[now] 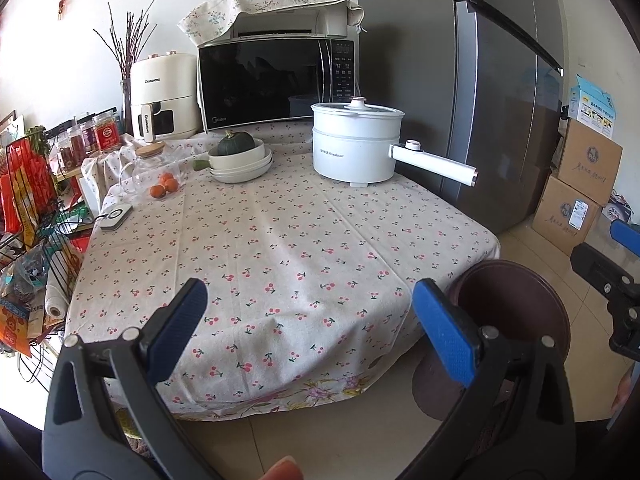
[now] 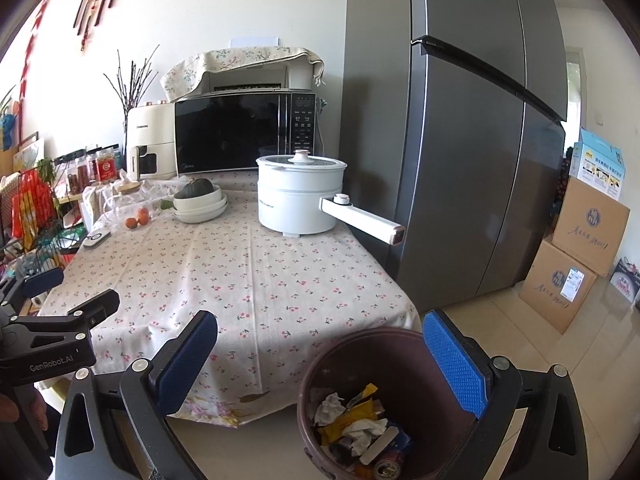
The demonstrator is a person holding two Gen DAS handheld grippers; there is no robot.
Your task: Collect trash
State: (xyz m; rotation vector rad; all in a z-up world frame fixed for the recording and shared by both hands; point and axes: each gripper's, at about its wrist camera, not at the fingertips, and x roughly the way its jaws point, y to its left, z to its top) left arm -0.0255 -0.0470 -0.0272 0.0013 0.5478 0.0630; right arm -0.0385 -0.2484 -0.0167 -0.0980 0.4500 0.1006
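A brown round trash bin [image 2: 352, 360] stands on the floor at the table's near right corner; it holds crumpled tissues, yellow wrappers and a can [image 2: 362, 432]. The bin also shows in the left wrist view [image 1: 516, 304]. My right gripper [image 2: 320, 356] is open and empty, held above the bin's rim. My left gripper [image 1: 310, 320] is open and empty over the table's near edge. The left gripper also shows at the left edge of the right wrist view [image 2: 60, 292]. The right gripper shows at the right edge of the left wrist view [image 1: 612, 256].
The table has a cherry-print cloth [image 1: 280, 240]. At its far side stand a white electric pot [image 1: 356, 146] with a long handle, stacked bowls with a squash [image 1: 240, 160], oranges [image 1: 164, 186], a microwave [image 1: 276, 80]. A grey fridge [image 1: 500, 80] and cardboard boxes [image 1: 576, 196] stand right; a wire rack [image 1: 32, 208] left.
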